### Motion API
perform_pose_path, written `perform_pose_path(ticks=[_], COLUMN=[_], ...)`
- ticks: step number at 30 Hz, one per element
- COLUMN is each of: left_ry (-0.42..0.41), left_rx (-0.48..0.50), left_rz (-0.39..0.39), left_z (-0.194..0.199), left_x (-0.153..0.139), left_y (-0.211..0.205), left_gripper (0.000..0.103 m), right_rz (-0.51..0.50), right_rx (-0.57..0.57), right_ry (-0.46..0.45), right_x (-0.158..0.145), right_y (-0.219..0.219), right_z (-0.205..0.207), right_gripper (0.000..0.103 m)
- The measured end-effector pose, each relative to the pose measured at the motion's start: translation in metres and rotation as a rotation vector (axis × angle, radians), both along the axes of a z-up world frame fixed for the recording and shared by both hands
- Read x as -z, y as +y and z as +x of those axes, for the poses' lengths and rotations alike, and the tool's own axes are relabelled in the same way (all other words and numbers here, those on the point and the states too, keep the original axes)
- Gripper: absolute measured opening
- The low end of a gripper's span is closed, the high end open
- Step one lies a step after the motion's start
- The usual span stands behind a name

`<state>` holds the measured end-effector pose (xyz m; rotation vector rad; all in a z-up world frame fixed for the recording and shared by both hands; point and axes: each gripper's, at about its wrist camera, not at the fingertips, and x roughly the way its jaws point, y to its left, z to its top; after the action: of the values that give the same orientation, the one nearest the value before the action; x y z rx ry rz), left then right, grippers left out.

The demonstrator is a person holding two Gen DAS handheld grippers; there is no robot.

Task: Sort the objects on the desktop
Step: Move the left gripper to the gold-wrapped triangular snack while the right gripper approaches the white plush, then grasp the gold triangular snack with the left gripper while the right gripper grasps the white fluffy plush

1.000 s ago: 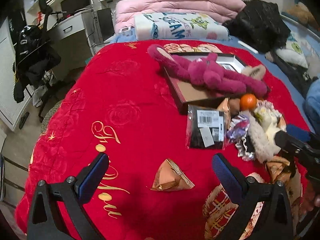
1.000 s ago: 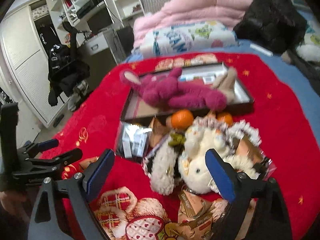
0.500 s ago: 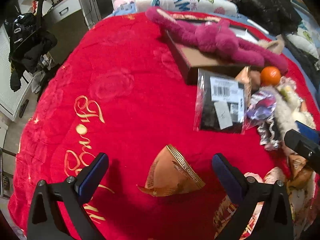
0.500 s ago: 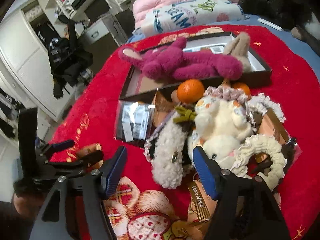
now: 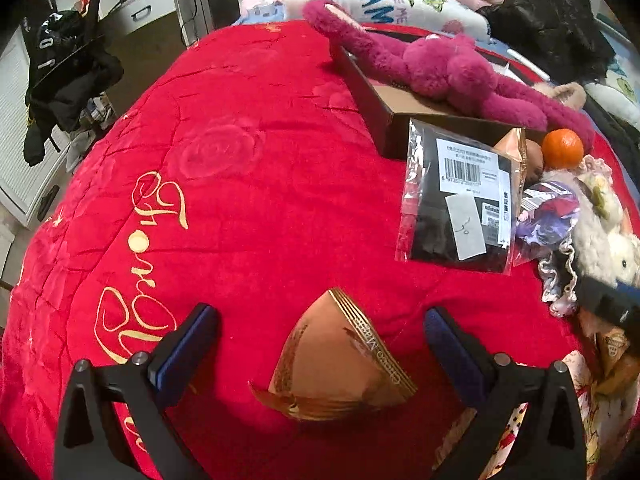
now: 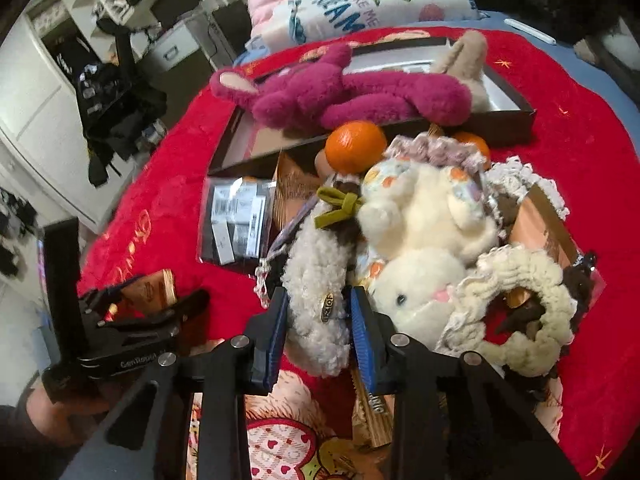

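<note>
Fleecy grey plush [image 6: 320,304] lay between the right gripper [image 6: 318,320] jaws, which were closing on it. Two oranges [image 6: 354,146] sat at twelve o'clock. One gold packet [image 5: 340,364] lay between the left gripper [image 5: 316,340] jaws, wide apart.
</note>
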<state>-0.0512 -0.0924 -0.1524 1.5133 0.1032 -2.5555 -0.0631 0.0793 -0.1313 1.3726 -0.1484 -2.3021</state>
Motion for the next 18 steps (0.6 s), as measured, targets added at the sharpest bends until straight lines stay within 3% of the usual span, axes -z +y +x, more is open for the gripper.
perform_pose_path(ticks=[5,8,10,13,15,18], left_ry=[0.016,0.027,0.033,0.036,0.041,0.043], left_rx=[-0.018,-0.023,-0.028,-0.033,-0.023,-0.002], left_rz=[0.022,0.012,0.026,0.052,0.041,0.036], left_z=[0.000,-0.001,-0.001,-0.002,-0.003,-0.006], left_x=[-0.001,-0.003,-0.006,-0.014,-0.020,-0.025], left_y=[-0.004,-0.003,-0.004,-0.003,0.000,0.004], left_gripper=[0.103,0.103,0.095,0.073,0.048,0.034], right_rz=[-0.015,-0.023,-0.006,-0.006,0.000,-0.014], right_rx=[-0.015,0.002,-0.012,-0.010,-0.008,0.013], right_ry=[-0.084,-0.081,-0.055,-0.046,-0.037,-0.023], right_x=[0.020,0.021,0.016,0.013,0.009,0.000], right_y=[-0.002,-0.002,-0.003,-0.004,-0.004,-0.001], right_z=[-0.003,-0.003,0.000,0.001,0.002,0.003], right_gripper=[0.029,0.029,0.026,0.026,0.025,0.025])
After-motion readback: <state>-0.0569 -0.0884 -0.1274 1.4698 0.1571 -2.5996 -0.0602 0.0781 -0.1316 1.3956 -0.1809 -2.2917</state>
